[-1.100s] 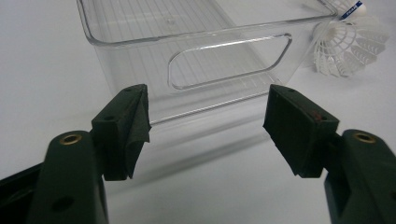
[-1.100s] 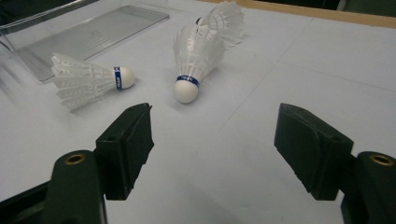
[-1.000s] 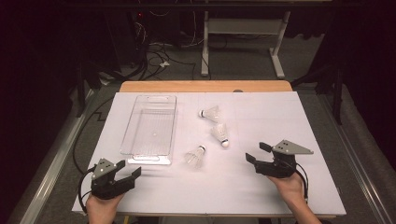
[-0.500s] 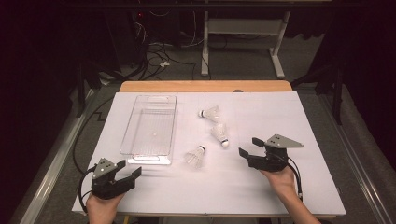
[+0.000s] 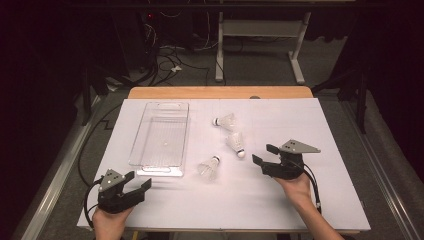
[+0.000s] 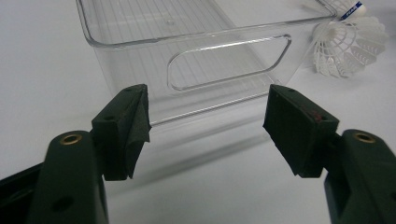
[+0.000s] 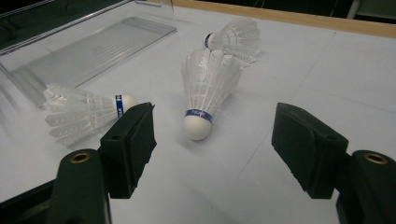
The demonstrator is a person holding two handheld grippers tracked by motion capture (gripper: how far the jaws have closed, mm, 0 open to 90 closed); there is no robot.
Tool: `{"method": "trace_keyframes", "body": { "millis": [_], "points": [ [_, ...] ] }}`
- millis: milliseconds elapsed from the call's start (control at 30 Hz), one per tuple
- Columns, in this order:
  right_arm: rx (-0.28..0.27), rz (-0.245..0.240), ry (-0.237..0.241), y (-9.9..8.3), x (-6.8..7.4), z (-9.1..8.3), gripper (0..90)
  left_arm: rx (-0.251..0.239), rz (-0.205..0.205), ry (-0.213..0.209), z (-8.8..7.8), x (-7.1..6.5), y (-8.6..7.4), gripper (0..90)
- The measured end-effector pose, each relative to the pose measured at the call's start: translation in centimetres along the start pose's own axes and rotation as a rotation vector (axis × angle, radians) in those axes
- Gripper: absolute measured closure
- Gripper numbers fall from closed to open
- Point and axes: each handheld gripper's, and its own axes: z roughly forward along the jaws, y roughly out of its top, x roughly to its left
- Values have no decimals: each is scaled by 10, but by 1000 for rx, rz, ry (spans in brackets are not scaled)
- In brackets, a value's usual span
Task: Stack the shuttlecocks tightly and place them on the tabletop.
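Lying flat, middle shuttlecock (image 7: 205,93) points cork-first between spread right hand-held gripper (image 7: 212,140) jaws.

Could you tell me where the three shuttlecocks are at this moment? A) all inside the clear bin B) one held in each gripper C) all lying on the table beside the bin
C: the shuttlecocks lie on the white table, right of the clear bin.

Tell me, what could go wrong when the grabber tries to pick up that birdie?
The right gripper is open, aimed at the middle shuttlecock. Its round cork tip faces the jaws, so it might roll or get pushed away instead of caught. Squeezing the thin feathers could bend them. The nearest shuttlecock lies close beside one jaw and could get bumped.
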Motion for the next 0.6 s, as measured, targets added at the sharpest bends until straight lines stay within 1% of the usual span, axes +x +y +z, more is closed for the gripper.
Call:
{"method": "trace_keyframes", "body": {
  "millis": [200,467,600],
  "points": [
    [-8,-2,5,5,2,4,310,-6,-4,2,-1,0,-1,320],
    [7,8,1,8,1,13,323,-3,4,-3,-1,0,-1,321],
    [7,9,-1,13,1,17,334,-1,-8,-4,-1,1,-1,321]
  ]
}}
